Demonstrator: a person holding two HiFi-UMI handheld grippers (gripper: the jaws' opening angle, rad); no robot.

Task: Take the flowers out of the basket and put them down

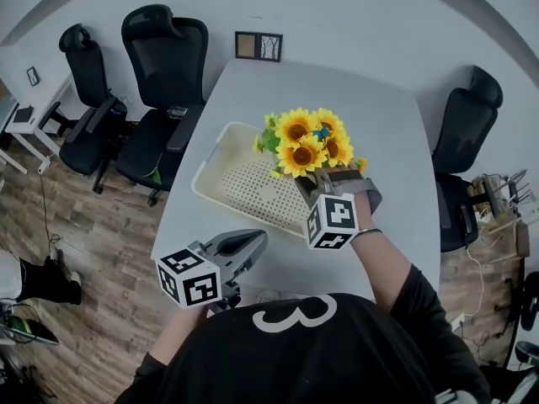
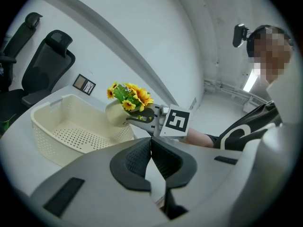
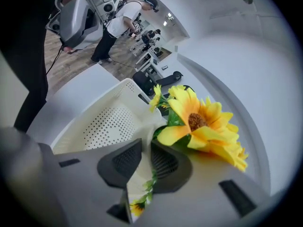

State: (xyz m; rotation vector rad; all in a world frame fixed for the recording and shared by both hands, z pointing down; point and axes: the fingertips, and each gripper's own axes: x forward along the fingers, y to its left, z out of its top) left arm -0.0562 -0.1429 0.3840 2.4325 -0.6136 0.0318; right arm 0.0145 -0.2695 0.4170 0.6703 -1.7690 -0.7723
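**Sunflower pot in my right gripper, at the basket's right end**

- Right gripper (image 3: 146, 150): clenched on the cream wall of the flower pot (image 2: 115, 113); a leaf shows in the narrow gap between its ribbed dark pads.
- Sunflowers (image 1: 307, 141): a tight cluster of yellow blooms with brown centres and green leaves, standing upright in the pot. The pot sits at the basket's right end, level with the rim. I cannot tell whether its base rests on anything.
- Basket (image 1: 208, 168): cream plastic, rectangular with rounded corners, a perforated floor and slotted handles. I see nothing else inside.
- Left gripper (image 2: 151, 150): pads pressed together with nothing between them. I hold it low over the near edge of the worktop, well apart from the basket.
- Worktop (image 1: 354, 91): smooth pale grey with rounded corners. There is bare room to the right of the basket, beyond it, and in the strip along the near edge.
- Picture frame (image 1: 258, 46): small and dark, at the far edge.
- Office chairs: two black ones on the left (image 1: 164, 66) and one on the right (image 1: 467, 116), close against the worktop's sides.
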